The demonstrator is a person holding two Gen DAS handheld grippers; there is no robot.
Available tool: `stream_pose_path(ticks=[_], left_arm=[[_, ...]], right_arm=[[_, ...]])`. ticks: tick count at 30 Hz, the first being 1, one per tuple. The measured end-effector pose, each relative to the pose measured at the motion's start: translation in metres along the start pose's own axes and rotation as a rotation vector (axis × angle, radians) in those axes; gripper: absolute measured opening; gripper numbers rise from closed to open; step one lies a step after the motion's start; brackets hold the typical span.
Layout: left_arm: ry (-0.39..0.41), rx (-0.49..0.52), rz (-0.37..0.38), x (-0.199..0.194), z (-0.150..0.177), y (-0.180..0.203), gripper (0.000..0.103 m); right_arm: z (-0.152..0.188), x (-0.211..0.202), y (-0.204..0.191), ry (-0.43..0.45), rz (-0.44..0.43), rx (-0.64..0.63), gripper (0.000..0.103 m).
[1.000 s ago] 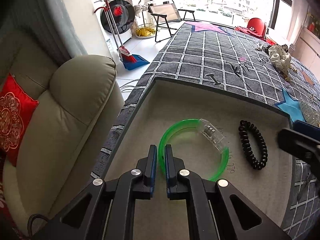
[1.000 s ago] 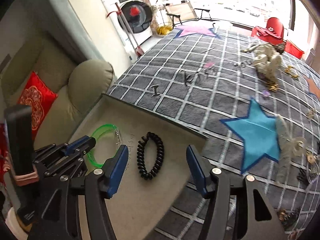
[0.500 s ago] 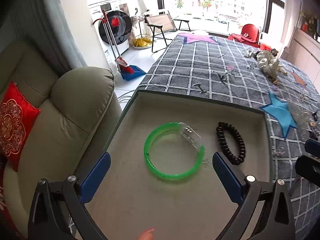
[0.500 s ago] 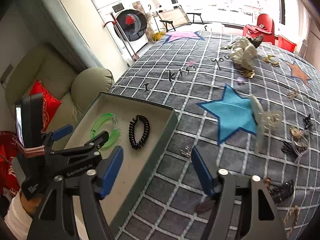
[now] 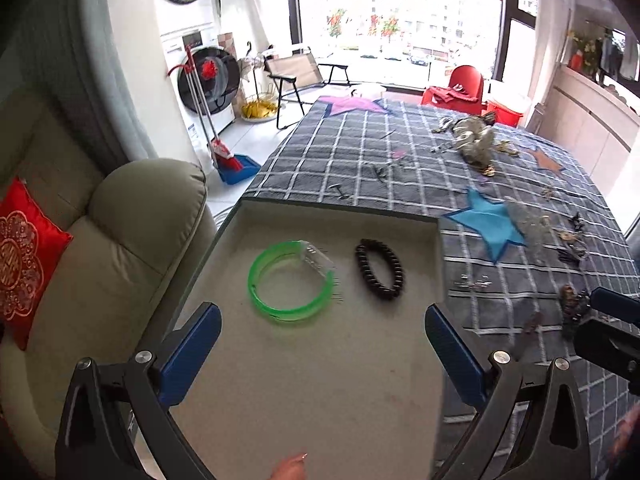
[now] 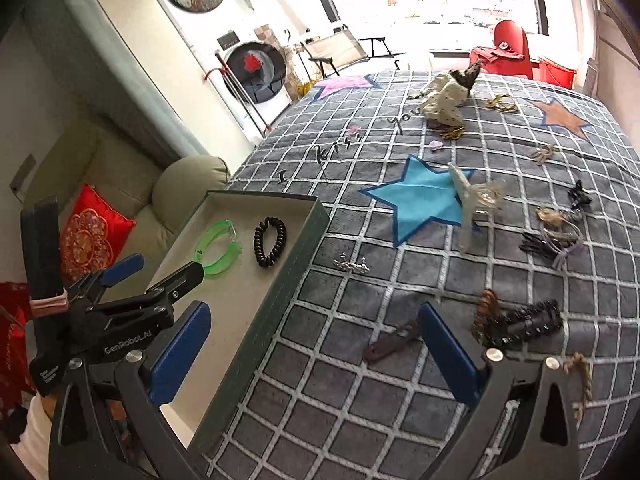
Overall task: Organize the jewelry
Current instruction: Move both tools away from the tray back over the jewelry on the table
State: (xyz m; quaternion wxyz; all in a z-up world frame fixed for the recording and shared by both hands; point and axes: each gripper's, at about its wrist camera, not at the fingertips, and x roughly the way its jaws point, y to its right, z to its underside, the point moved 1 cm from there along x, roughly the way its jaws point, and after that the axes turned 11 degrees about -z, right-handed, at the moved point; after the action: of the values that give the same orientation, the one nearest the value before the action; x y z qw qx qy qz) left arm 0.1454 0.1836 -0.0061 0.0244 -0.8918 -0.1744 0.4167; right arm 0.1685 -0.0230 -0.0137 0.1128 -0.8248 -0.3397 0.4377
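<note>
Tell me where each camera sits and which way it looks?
Left wrist: on the left tool, looking down into the tray; a fingertip shows.
Right wrist: on the right tool, jaws opening, empty, over the checked blanket; the left tool shows.
Shared: green bracelet, black bracelet.

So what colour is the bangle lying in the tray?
Translucent bright green bangle with a clear section, seen best in the left wrist view.
</note>
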Motion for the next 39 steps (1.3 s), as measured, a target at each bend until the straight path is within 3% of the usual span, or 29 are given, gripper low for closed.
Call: stream_pose_path(ticks=[10, 21, 32, 39], left_arm=[[0.05, 0.04, 0.01, -0.039, 0.011, 0.027, 0.102], [0.048, 0.126, 0.122, -0.07, 0.036, 0.078, 0.102], [0.015, 0.163, 0.181, -0.07, 0.047, 0.121, 0.102], [-0.01, 0.164, 0.212, -0.061, 0.027, 0.147, 0.102]], right_arm=[[0.023, -0.048, 0.022, 0.046, 0.06, 0.04, 0.103], [0.058, -0.098, 0.073, 0.084, 0.16, 0.124, 0.103], [0.09, -0.142, 0.132, 0.115, 0.264, 0.236, 0.103], [0.087, -0.152, 0.15, 0.11, 0.314, 0.245, 0.103]])
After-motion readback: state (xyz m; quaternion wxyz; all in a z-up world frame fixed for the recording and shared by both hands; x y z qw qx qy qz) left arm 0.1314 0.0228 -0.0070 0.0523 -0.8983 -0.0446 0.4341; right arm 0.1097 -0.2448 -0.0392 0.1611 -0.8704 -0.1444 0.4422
